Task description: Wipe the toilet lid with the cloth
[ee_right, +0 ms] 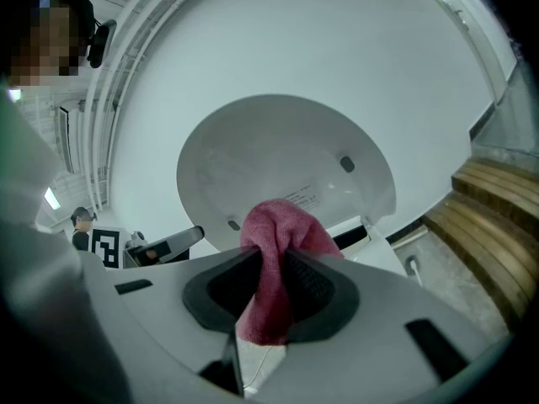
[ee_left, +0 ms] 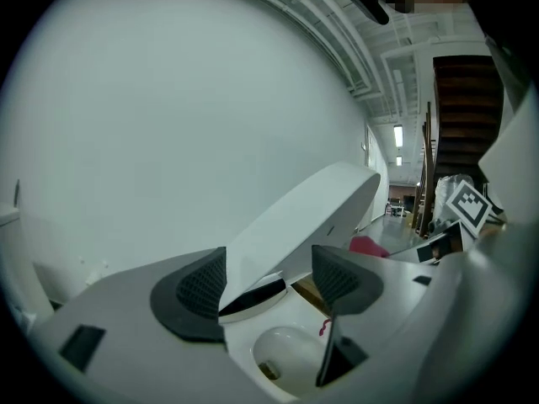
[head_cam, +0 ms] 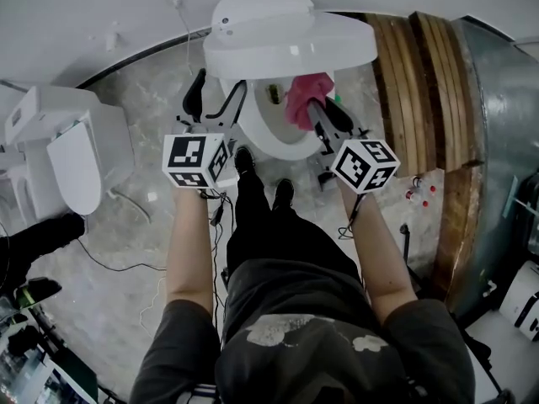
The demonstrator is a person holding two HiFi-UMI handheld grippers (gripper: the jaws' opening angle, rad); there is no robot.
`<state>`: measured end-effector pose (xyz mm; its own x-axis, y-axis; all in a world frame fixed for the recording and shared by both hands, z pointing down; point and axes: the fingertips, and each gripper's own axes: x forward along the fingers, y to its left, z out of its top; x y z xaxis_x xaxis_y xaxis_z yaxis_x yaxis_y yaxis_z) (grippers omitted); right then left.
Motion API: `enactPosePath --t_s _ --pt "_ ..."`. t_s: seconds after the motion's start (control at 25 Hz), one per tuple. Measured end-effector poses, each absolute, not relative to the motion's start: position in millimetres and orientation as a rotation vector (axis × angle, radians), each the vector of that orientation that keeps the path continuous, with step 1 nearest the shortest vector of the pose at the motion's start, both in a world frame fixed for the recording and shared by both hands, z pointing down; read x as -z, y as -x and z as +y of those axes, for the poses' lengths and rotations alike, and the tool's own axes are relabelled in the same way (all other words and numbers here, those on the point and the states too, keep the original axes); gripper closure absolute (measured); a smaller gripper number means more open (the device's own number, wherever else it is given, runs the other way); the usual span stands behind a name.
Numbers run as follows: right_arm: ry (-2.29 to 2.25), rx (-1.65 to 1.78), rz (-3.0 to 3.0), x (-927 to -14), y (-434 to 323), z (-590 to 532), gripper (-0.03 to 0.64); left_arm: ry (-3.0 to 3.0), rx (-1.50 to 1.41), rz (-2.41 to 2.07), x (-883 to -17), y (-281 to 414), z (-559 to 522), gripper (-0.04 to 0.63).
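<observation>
The left tool (ee_left: 265, 286) holds its jaws apart, and their dark ribbed pads (ee_left: 194, 297) frame the lower edge of the raised white toilet lid (ee_left: 312, 213), which tilts up to the right. Whether a pad touches the lid cannot be told. Below the jaws lies the open toilet bowl (ee_left: 282, 353). A pink cloth (ee_left: 367, 246) shows just right of the lid, with a marker cube (ee_left: 468, 206) beyond. A pale wall (ee_left: 168, 116) fills the background.

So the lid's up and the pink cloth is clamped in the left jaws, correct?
Not the left. The pink cloth is clamped in the jaws of the right gripper, as the right gripper view shows. The lid is up, as you say.
</observation>
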<state>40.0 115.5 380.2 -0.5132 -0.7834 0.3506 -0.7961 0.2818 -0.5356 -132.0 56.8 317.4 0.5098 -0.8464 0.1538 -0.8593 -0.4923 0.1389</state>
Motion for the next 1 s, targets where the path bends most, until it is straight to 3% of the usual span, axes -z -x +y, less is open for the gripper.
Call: enactPosePath --t_s 0.36,0.64,0.8,1.0 --pt "-1.730 -1.046 -2.437 -346 -101 127 0.540 -2.520 0.023 -1.432 -269 131 88 0.281" --pt "-1.895 -0.945 -2.425 -316 -161 126 0.541 -2.548 -0.005 -1.551 -239 117 60 0.471" --pt "-1.943 -0.923 -2.427 -307 -176 126 0.541 -2.556 -0.105 -1.601 -240 112 33 0.509" --pt "-1.972 -0.892 -2.435 -295 -190 121 0.540 -2.548 -0.200 -1.567 -259 101 21 0.509"
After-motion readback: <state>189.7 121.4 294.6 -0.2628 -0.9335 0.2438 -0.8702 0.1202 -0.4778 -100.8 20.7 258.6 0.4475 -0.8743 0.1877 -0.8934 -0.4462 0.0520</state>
